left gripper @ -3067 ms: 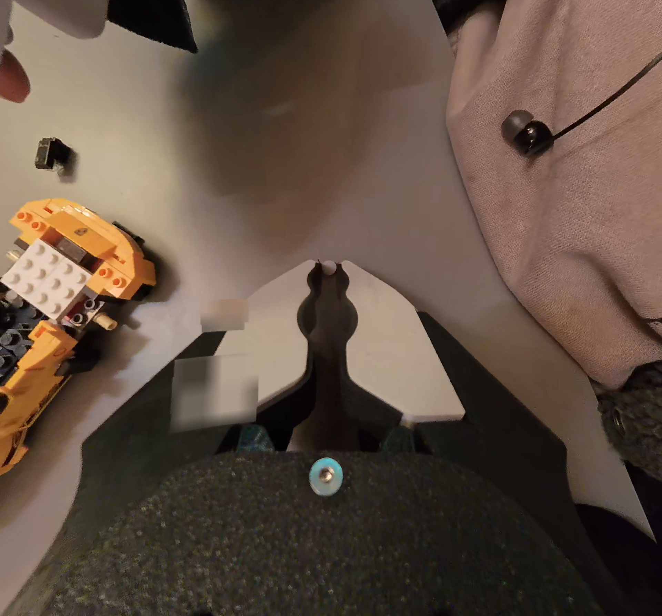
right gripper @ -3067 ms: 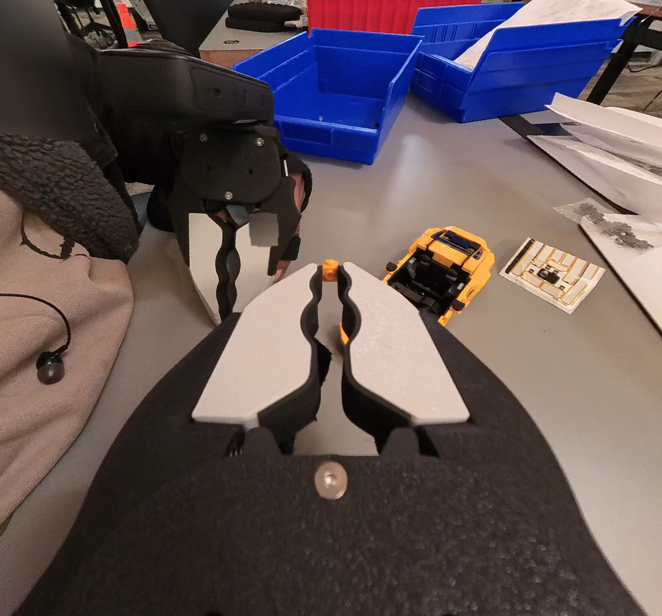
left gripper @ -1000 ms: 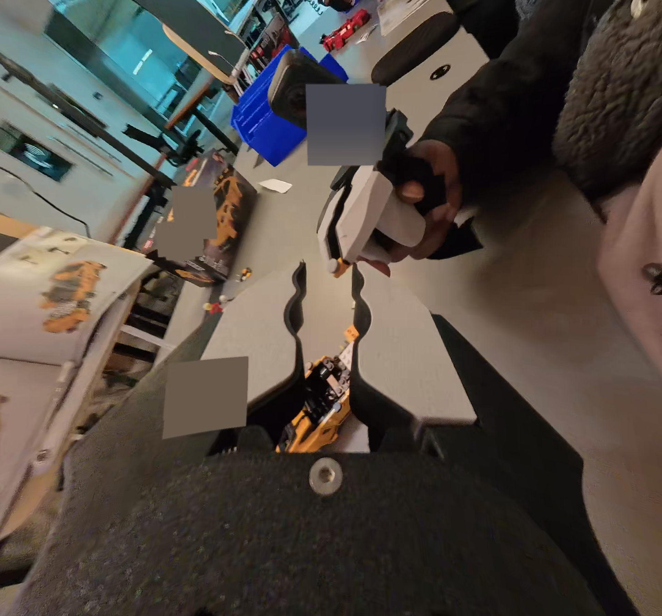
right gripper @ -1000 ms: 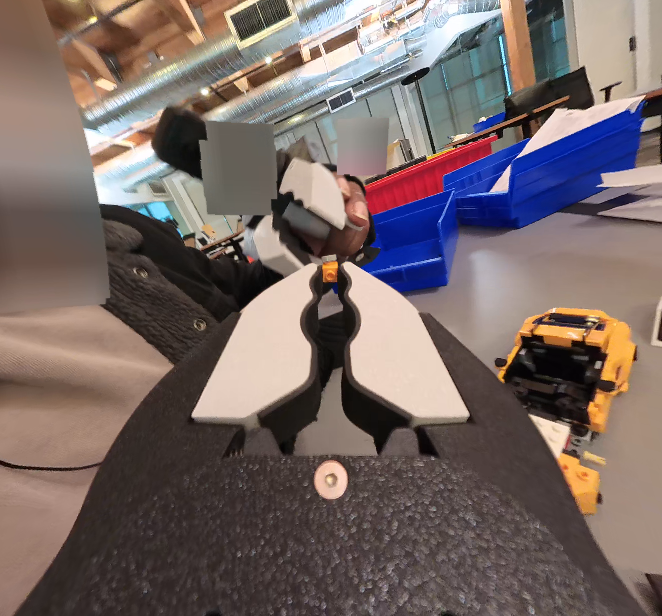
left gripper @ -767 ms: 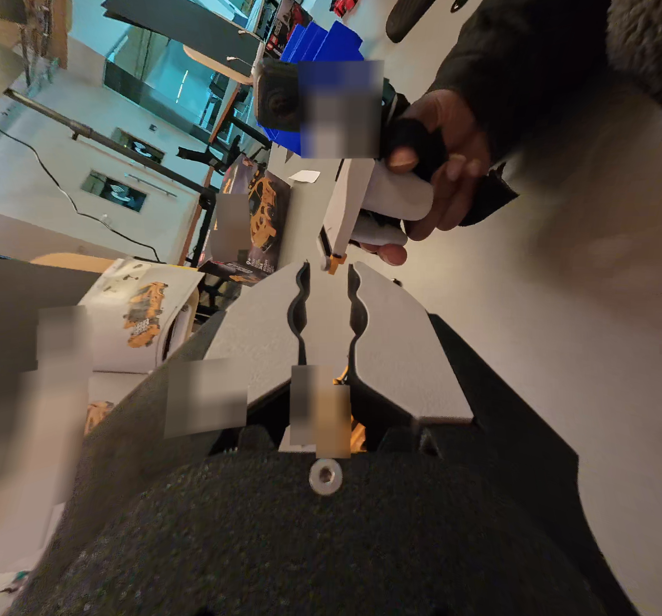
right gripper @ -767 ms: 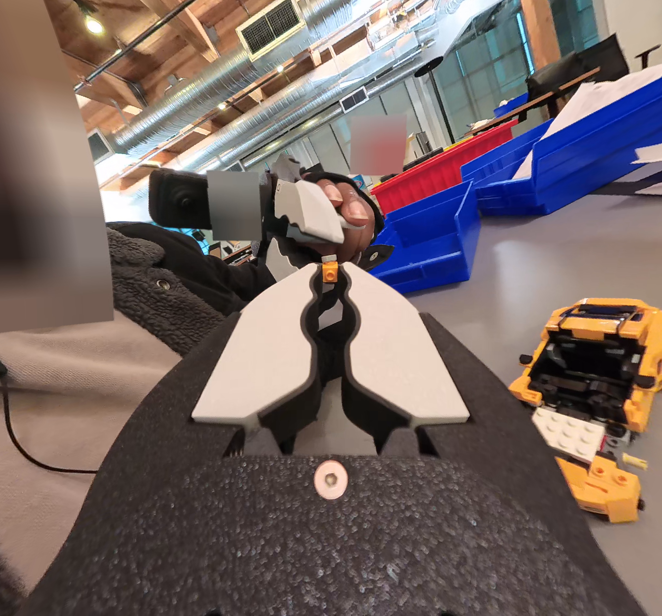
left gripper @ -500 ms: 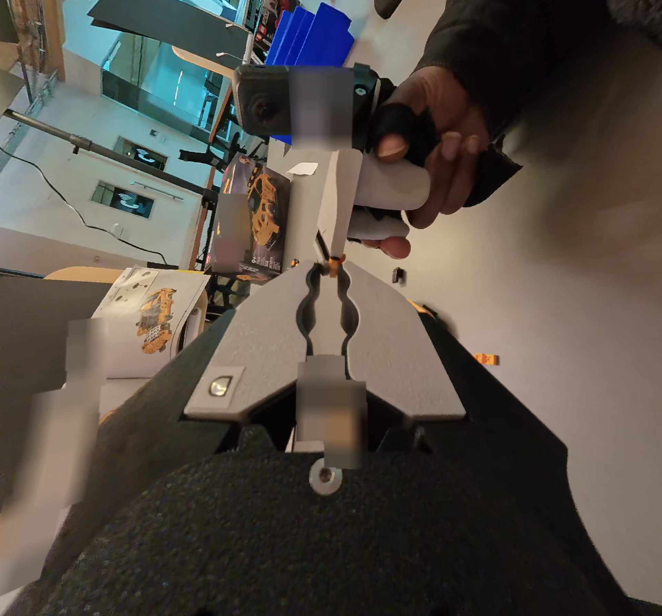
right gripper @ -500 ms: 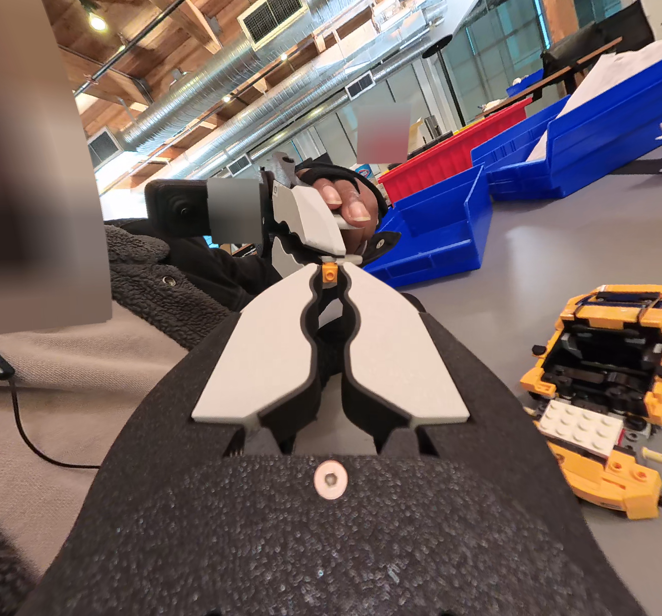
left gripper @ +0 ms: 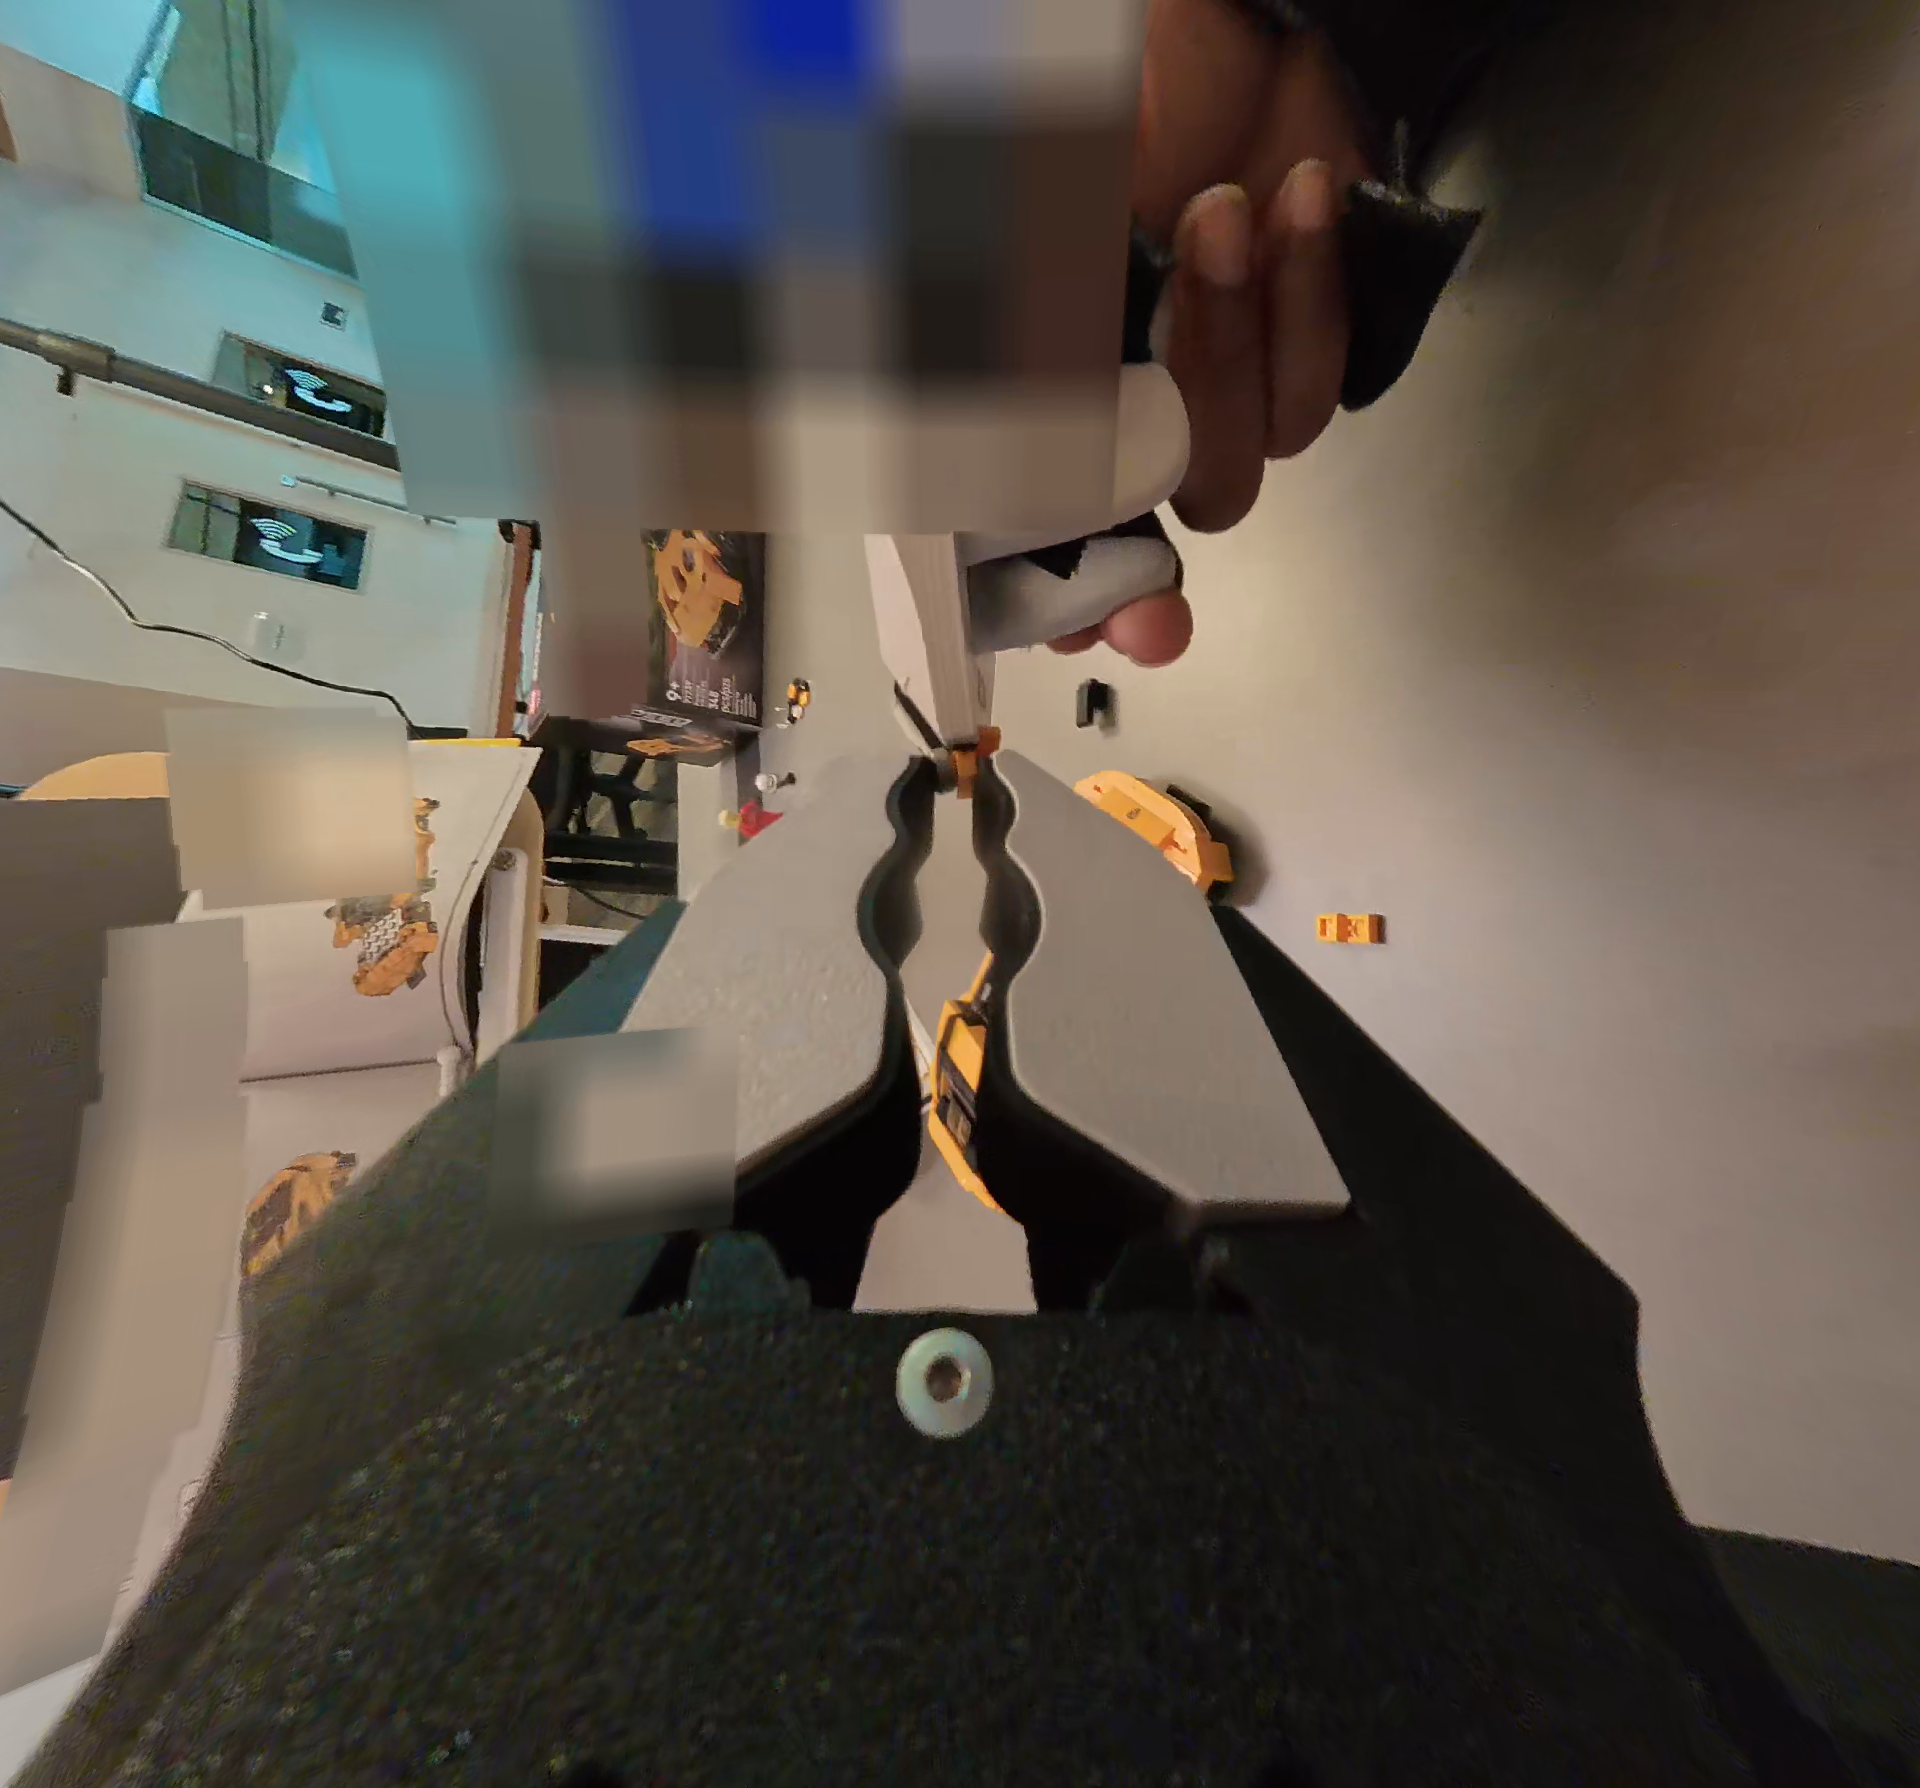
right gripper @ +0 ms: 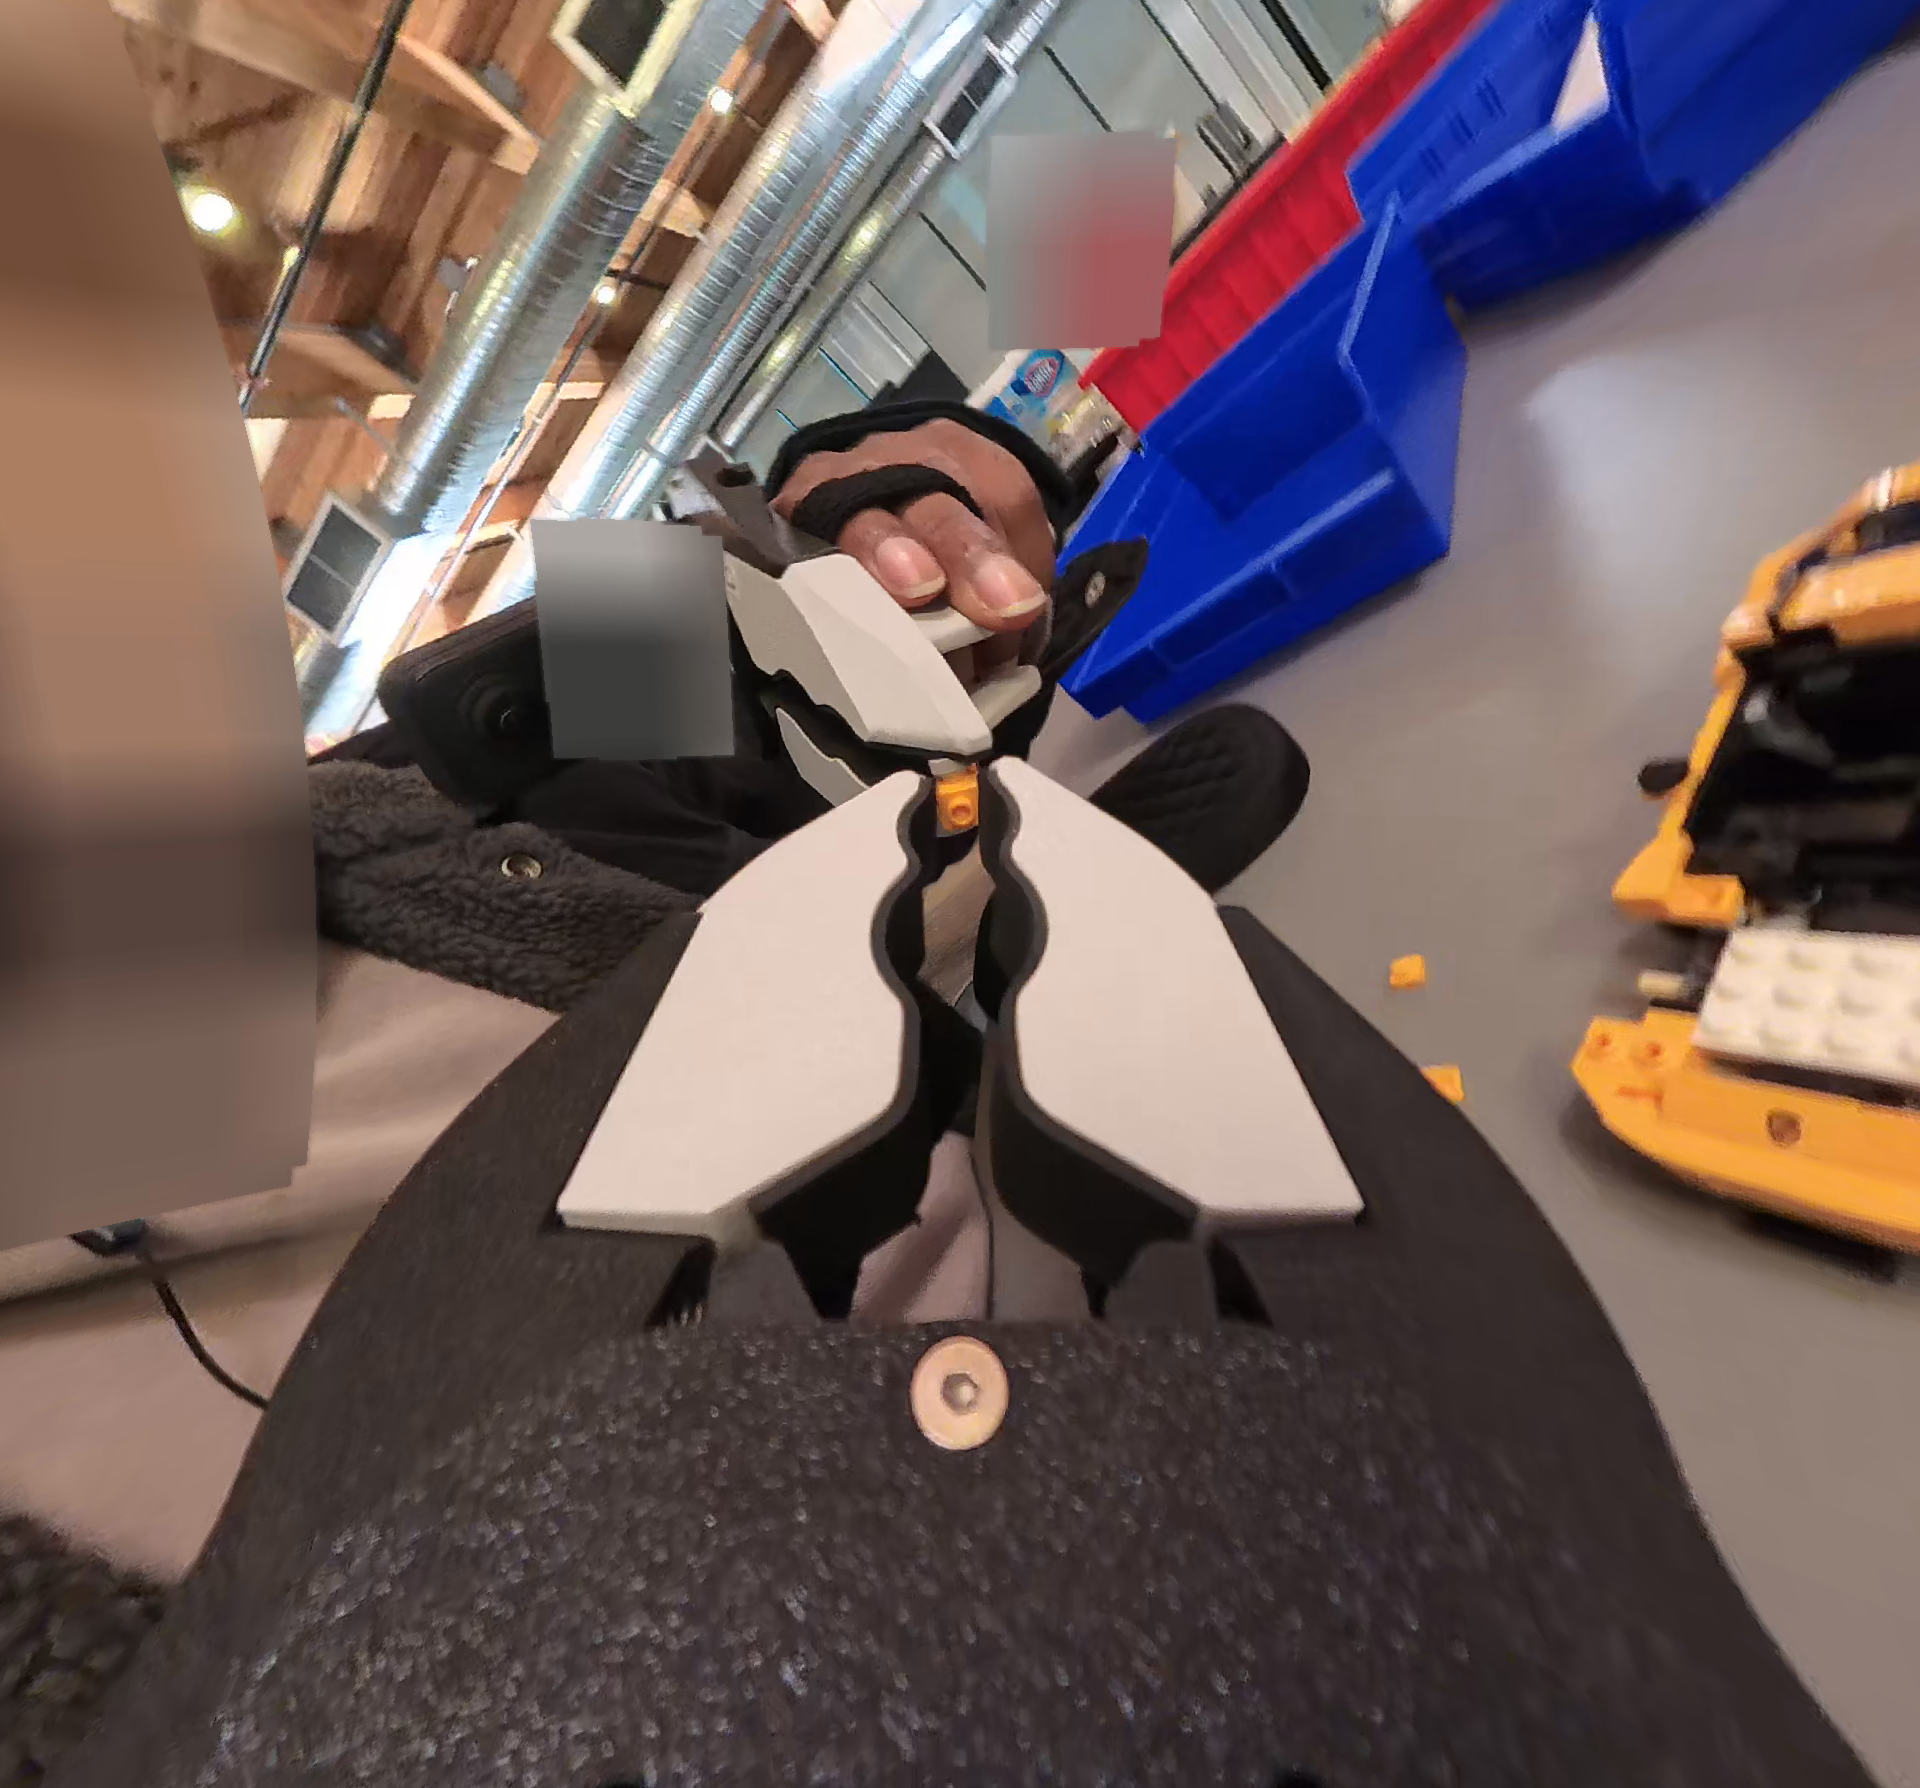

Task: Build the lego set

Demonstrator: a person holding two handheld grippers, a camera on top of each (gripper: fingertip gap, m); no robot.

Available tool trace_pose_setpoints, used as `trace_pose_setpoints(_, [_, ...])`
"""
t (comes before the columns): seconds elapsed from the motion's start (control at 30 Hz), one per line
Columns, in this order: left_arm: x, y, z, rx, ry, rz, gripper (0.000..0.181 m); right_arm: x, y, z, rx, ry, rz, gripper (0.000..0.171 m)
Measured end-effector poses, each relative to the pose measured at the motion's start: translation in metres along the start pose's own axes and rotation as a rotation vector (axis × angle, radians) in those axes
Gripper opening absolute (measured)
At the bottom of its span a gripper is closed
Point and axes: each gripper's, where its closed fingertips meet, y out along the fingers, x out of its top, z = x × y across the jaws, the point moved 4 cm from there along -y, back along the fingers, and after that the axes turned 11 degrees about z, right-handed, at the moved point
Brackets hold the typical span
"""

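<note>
My right gripper point(right gripper: 956, 784) is shut on a small orange brick point(right gripper: 956, 800) and holds it up in the air. My left gripper point(left gripper: 956, 772) meets it tip to tip. Its jaws are closed in on the same small brick point(left gripper: 975, 768), which has a grey bit on its side. In the right wrist view the left gripper's fingers point(right gripper: 873, 668) come down onto the brick from above, held by a hand. The part-built orange car point(right gripper: 1787, 907) sits on the grey table to the right, and also shows under the left gripper point(left gripper: 961, 1115).
Blue bins point(right gripper: 1299, 512) and a red bin point(right gripper: 1278, 252) stand at the back. Loose orange pieces point(right gripper: 1408, 971) point(left gripper: 1349, 928) and a small black piece point(left gripper: 1089, 699) lie on the table. The set's box point(left gripper: 707, 637) and an open booklet point(left gripper: 384, 938) are at the left. Less than 4 cm separates the two grippers' tips.
The left gripper was open and apart from the right one. It has come up to the right gripper's tip and closed in on the small orange brick. The right gripper stayed shut.
</note>
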Motion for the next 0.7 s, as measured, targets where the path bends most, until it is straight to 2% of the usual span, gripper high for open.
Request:
trace_pose_setpoints(0.4, [-0.007, 0.003, -0.009, -0.115, -0.094, -0.042, 0.007, -0.008, 0.003, -0.007, 0.055, 0.126, 0.052, 0.007])
trace_pose_setpoints(0.7, [-0.006, 0.001, -0.016, -0.1, 0.044, -0.016, 0.008, -0.014, 0.008, -0.008, 0.084, 0.193, 0.109, 0.006])
